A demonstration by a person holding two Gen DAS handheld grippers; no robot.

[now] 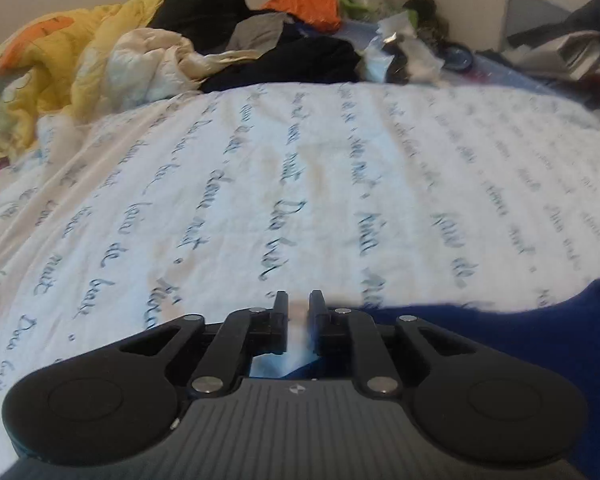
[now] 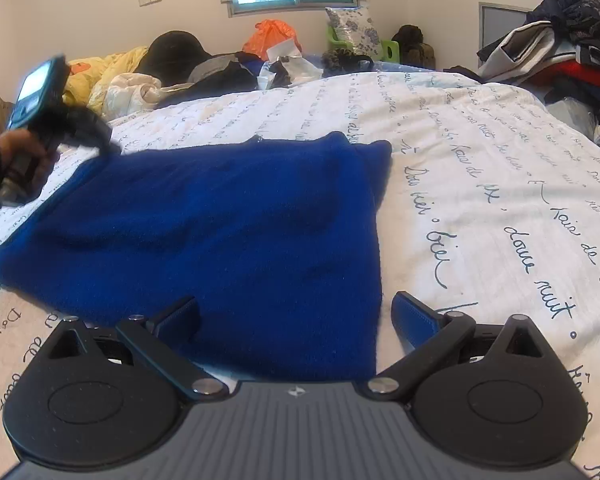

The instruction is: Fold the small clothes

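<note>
Two hand-held grippers over a blue cloth on a bed.

At the bed's left side a person's hand (image 2: 24,160) holds the left hand-held gripper (image 1: 299,304) at the blue cloth's far left corner; its fingers are drawn nearly together with only a narrow gap, and whether any cloth lies pinched between them I cannot tell; the blue cloth (image 2: 220,232) lies spread flat on the white quilt (image 2: 480,168) printed with blue script, reaching from the bed's left side to about its middle; the right hand-held gripper (image 2: 296,316) hangs over the cloth's near right corner with its fingers spread wide, gripping nothing; heaped clothes (image 2: 148,80) and an orange bag (image 2: 270,36) lie along the bed's far edge.
</note>
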